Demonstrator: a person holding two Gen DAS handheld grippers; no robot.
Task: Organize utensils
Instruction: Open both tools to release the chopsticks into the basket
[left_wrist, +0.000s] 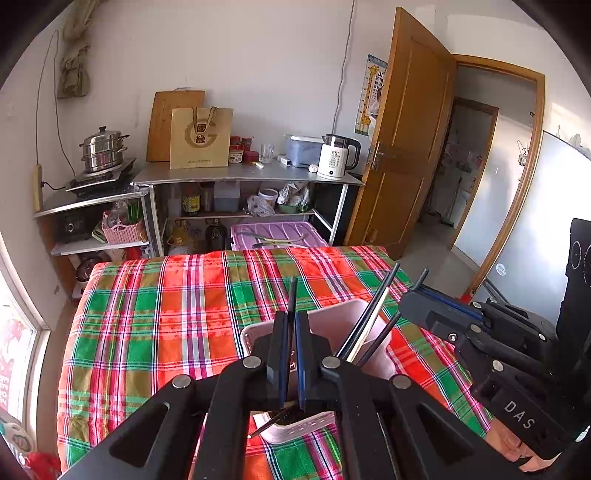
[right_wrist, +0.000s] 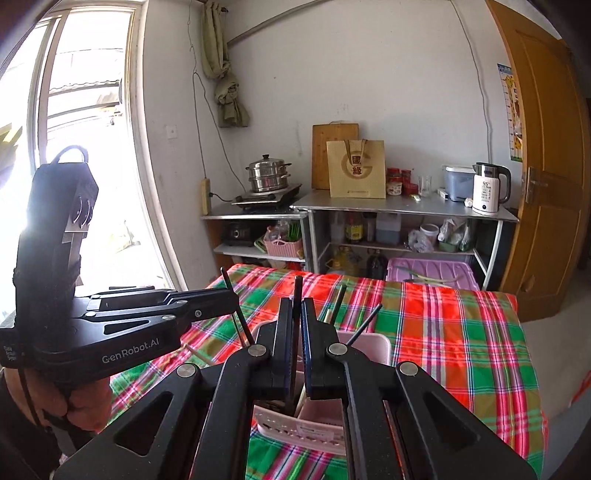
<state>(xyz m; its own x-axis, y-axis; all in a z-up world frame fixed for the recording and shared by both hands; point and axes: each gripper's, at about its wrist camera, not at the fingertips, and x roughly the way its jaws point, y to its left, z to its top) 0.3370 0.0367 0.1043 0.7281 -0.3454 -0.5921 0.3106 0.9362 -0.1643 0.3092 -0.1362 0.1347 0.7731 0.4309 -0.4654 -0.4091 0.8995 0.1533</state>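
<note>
A pink utensil holder (left_wrist: 347, 325) stands on the plaid tablecloth; it also shows in the right wrist view (right_wrist: 373, 345). Several dark chopsticks (left_wrist: 373, 314) stand in it. My left gripper (left_wrist: 291, 325) is shut on a dark chopstick (left_wrist: 292, 291), held upright over the holder. My right gripper (right_wrist: 297, 314) is shut on another dark chopstick (right_wrist: 297, 291), also over the holder. The right gripper shows at the right of the left wrist view (left_wrist: 417, 295) with a chopstick (left_wrist: 422, 277) poking up. The left gripper shows at the left of the right wrist view (right_wrist: 231, 301).
The plaid-covered table (left_wrist: 155, 314) extends far and left. Behind it stand metal shelves (left_wrist: 243, 177) with a steamer pot (left_wrist: 103, 147), a paper bag (left_wrist: 201, 136) and a kettle (left_wrist: 338, 155). A purple bin (left_wrist: 277, 234) sits on the floor. An open wooden door (left_wrist: 406, 140) is at right.
</note>
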